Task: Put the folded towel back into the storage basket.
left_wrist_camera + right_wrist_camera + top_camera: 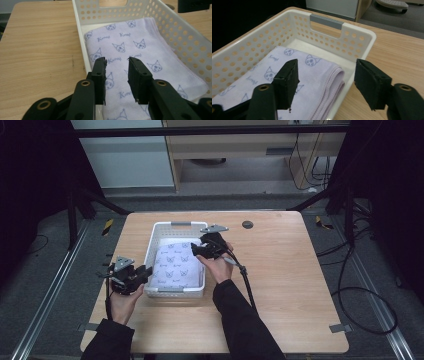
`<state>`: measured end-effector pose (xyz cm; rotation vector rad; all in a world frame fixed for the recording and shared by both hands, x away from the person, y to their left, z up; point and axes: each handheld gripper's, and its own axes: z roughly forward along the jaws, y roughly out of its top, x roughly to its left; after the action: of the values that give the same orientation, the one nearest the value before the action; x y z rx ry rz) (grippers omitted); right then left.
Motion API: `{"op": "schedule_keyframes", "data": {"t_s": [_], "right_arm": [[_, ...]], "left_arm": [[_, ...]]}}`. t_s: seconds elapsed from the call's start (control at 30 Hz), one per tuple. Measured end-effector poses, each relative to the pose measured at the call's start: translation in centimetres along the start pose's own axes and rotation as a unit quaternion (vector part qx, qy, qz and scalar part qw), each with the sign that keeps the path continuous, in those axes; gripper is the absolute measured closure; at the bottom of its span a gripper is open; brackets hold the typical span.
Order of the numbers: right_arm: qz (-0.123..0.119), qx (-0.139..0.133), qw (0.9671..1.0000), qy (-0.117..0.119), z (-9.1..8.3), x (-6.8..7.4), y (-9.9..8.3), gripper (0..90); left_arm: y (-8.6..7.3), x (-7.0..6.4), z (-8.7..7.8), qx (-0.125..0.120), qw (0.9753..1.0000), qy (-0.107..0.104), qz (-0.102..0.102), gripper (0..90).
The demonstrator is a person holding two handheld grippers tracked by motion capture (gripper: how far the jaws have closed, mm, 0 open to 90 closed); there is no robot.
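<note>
Towel (140, 50) (soft lilac, folded) fills perforated plastic basket (150, 251); both grippers' jaws parted

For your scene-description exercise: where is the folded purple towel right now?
In the high view, the towel lies folded inside the white basket at the table's middle-left, between the left tongs and the right tongs.

Folded lilac cartoon-print towel (173, 265) lying flat inside white perforated basket (172, 225), on wooden table (280, 270)

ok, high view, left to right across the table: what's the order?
left gripper → white basket holding the folded lilac towel → right gripper over the basket's right rim → dark round disc in the tabletop.
</note>
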<state>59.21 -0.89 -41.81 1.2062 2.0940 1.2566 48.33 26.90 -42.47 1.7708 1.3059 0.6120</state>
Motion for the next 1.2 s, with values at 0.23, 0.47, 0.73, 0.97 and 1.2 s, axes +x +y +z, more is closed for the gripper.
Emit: {"op": "schedule_keyframes", "data": {"t_s": [0.23, 0.47, 0.73, 0.97, 1.2], "right_arm": [[0.008, -0.022, 0.9997, 0.012, -3.0, -1.1, -0.4, 23.4], [-0.001, -0.031, 0.9994, 0.014, -6.1, -2.5, -1.7, 15.9], [-0.004, -0.043, 0.9989, -0.017, -9.2, -4.8, -4.7, 12.4], [0.007, -0.045, 0.9987, -0.02, -11.2, -6.2, -7.0, 12.3], [0.01, -0.044, 0.9983, -0.036, -13.7, -8.4, -10.2, 12.3]], "left_arm": [[0.1, -0.1, -0.4, -0.017, 0.9998, -0.009, 0.006, 59.9], [0.0, -0.5, -0.4, -0.022, 0.9994, -0.017, 0.019, 51.5], [-0.1, -0.8, -0.5, -0.022, 0.9992, -0.018, 0.026, 47.2], [-0.4, -0.9, -0.7, -0.025, 0.999, -0.017, 0.034, 42.9], [-0.9, -0.6, -1.2, -0.028, 0.9988, -0.016, 0.036, 38.9]]}}
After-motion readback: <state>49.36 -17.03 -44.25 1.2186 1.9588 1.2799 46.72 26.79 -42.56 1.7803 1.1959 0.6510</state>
